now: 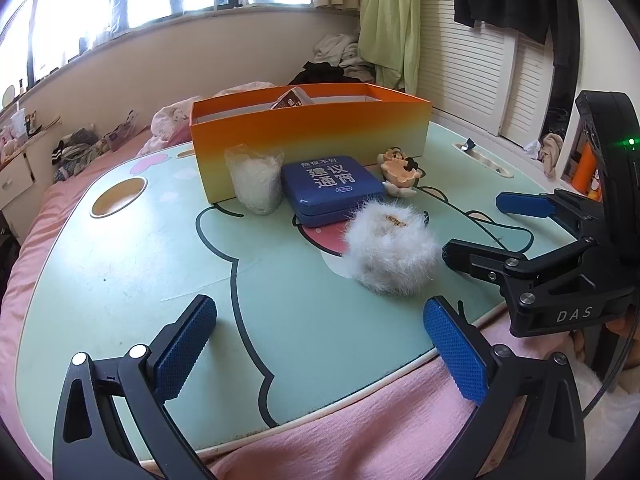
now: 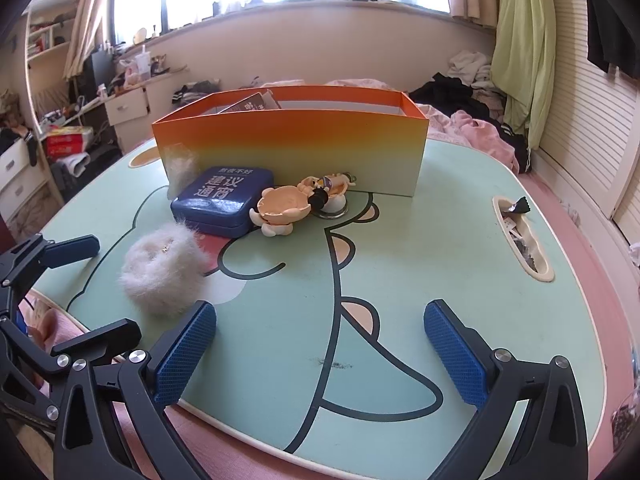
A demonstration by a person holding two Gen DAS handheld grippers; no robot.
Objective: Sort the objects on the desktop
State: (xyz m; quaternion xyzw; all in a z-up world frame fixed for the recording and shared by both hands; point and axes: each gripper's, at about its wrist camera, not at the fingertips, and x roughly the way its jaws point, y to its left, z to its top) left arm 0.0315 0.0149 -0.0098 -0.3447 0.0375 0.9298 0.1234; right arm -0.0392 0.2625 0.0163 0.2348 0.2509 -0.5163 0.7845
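Left wrist view showed the left gripper [image 1: 320,344] spread wide over the near edge of a mint-green lap table [image 1: 140,248] printed with a cartoon figure, nothing between its blue pads. To its right the right gripper [image 1: 472,228] was likewise spread wide and empty, just beside a white fluffy scrunchie [image 1: 390,256] that lay on the table. Behind the scrunchie sat a blue tin [image 1: 332,188] with white Chinese lettering, and left of the tin a clear bag of white granules [image 1: 256,184] stood against the front wall of an orange-to-yellow cardboard box [image 1: 312,136]. A small packet [image 1: 290,100] leaned inside the box. A peach figurine keychain [image 1: 400,170] lay right of the tin, close to the box. Right wrist view showed the same spread: the right gripper [image 2: 320,344] wide apart over bare tabletop, the scrunchie [image 2: 162,276] just left of its left finger, the tin [image 2: 224,200] and the keychain [image 2: 296,204] farther back.
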